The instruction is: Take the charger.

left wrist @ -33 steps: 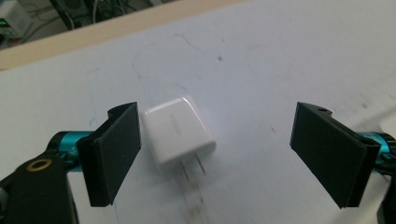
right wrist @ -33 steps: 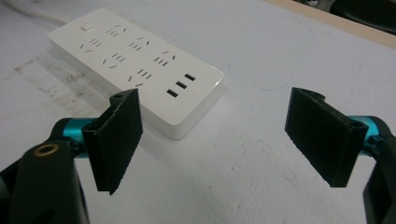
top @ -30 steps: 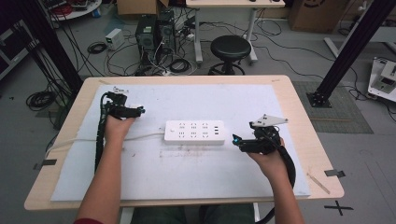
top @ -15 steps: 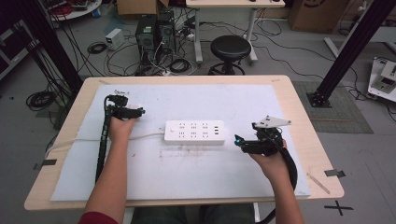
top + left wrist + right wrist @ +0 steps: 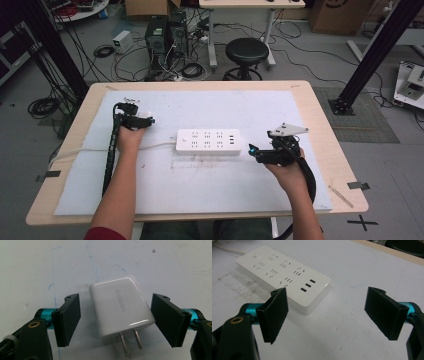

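Charger (image 5: 121,310) lies on the white mat between the pads of the left gripper (image 5: 116,320), jaws just closing, small gaps remaining, prongs pointing back toward the hand. High view: left gripper (image 5: 142,120) works well left of the power strip (image 5: 208,141). Right gripper (image 5: 332,315) waits empty, jaws apart, strip ahead-left.

I work in a lab: tangled cables (image 5: 165,60) and computer towers (image 5: 162,32) on the floor (black frame posts (image 5: 372,55) too).
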### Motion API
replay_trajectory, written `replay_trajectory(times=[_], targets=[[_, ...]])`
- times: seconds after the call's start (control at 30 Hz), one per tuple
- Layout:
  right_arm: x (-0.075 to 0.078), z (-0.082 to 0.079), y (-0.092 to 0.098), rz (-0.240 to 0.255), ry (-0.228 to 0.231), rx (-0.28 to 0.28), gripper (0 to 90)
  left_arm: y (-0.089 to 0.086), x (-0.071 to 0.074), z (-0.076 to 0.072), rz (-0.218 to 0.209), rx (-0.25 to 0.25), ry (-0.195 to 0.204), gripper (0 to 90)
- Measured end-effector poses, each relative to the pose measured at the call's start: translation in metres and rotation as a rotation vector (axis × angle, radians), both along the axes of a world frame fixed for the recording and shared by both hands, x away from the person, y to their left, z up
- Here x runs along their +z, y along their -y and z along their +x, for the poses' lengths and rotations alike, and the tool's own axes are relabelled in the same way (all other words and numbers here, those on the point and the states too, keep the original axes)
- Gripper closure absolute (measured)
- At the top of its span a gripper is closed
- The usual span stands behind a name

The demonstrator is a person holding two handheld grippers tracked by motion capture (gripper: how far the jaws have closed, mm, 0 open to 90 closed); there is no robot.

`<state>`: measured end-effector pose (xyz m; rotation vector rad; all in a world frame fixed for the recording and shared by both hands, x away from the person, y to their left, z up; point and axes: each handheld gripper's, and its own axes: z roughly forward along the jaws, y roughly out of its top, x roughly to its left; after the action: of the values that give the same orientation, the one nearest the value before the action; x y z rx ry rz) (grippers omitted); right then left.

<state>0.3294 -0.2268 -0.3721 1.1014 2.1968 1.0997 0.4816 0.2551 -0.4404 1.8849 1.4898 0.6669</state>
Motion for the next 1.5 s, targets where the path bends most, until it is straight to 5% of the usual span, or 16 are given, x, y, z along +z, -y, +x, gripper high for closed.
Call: replay_trajectory(times=[0.57, 0.67, 0.97, 1.2, 1.27, 1.3, 1.37, 1.43, 1.5], targets=[[-0.001, 0.002, -0.001, -0.002, -0.011, -0.002, 19.4, 0.002, -0.005, 0.001, -0.012, -0.013, -0.02, 34.5], [-0.002, 0.002, -0.001, -0.001, -0.013, -0.006, 19.5, 0.004, -0.005, 0.001, 0.01, -0.023, -0.023, 42.3], [-0.001, 0.003, -0.002, -0.007, -0.013, 0.006, 19.5, 0.0, 0.001, -0.002, -0.001, -0.047, -0.017, 42.5], [0.008, 0.003, -0.003, -0.003, -0.012, 0.026, 19.5, -0.002, 0.031, -0.031, -0.058, -0.128, 0.053, 42.5], [0.012, 0.002, -0.003, -0.002, -0.005, 0.045, 19.5, -0.002, 0.043, -0.042, -0.039, -0.165, 0.045, 42.5], [0.013, 0.001, -0.003, 0.001, -0.01, 0.045, 19.5, 0.0, 0.055, -0.056, -0.035, -0.198, 0.076, 42.5], [0.015, 0.001, -0.004, 0.002, -0.01, 0.052, 19.5, 0.0, 0.055, -0.056, -0.035, -0.198, 0.076, 42.5], [0.019, -0.002, -0.005, 0.003, -0.009, 0.075, 19.5, 0.001, 0.074, -0.09, -0.108, -0.276, 0.145, 42.5], [0.021, -0.003, -0.006, 0.005, -0.009, 0.093, 19.5, 0.002, 0.078, -0.098, -0.112, -0.297, 0.159, 42.5]])
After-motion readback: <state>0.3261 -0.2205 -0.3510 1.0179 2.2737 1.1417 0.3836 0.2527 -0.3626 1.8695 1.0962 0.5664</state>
